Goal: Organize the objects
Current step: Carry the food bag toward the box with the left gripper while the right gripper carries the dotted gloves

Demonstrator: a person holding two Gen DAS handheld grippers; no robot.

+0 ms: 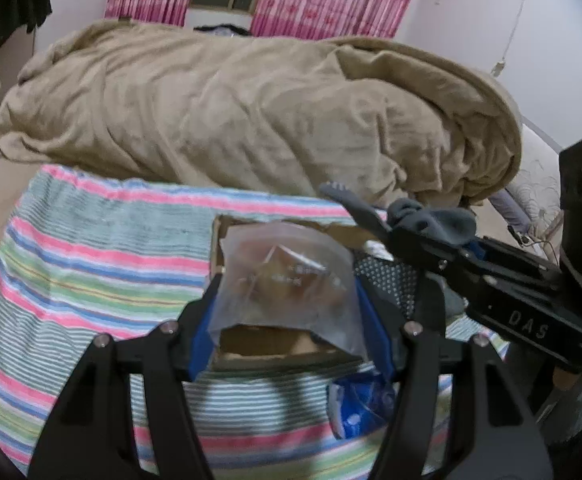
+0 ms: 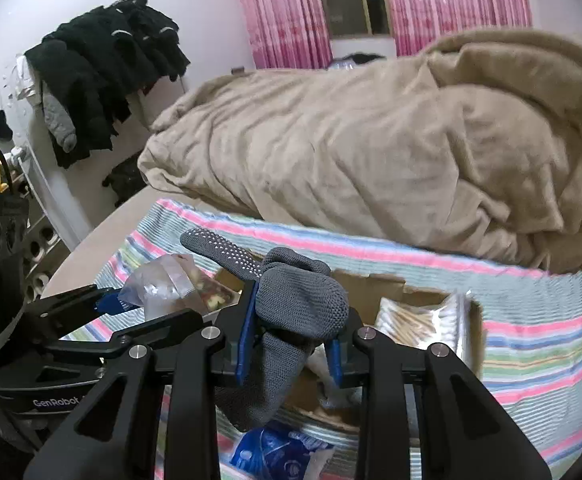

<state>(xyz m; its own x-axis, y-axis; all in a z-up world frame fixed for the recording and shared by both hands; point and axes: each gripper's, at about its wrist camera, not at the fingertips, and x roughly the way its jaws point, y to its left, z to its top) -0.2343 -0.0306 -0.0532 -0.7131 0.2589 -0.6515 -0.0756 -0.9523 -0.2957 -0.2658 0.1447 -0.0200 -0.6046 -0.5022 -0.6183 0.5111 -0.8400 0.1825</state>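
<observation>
My left gripper [image 1: 287, 300] is shut on a clear plastic bag of snacks [image 1: 287, 276] and holds it over an open cardboard box [image 1: 259, 344] on the striped cloth. My right gripper [image 2: 295, 320] is shut on a grey dotted sock [image 2: 299, 300] and holds it above the same box [image 2: 391, 284]. The right gripper with the sock [image 1: 431, 220] also shows at the right of the left wrist view. The left gripper with the bag [image 2: 163, 284] shows at the left of the right wrist view. A pack of cotton swabs [image 2: 423, 320] lies in the box.
A blue and white packet [image 1: 363, 404] lies on the striped cloth [image 1: 91, 264] in front of the box. A bunched tan blanket [image 1: 251, 112] fills the bed behind. Dark clothes [image 2: 107, 68] hang on a rack at the left wall. Pink curtains [image 2: 287, 12] hang at the back.
</observation>
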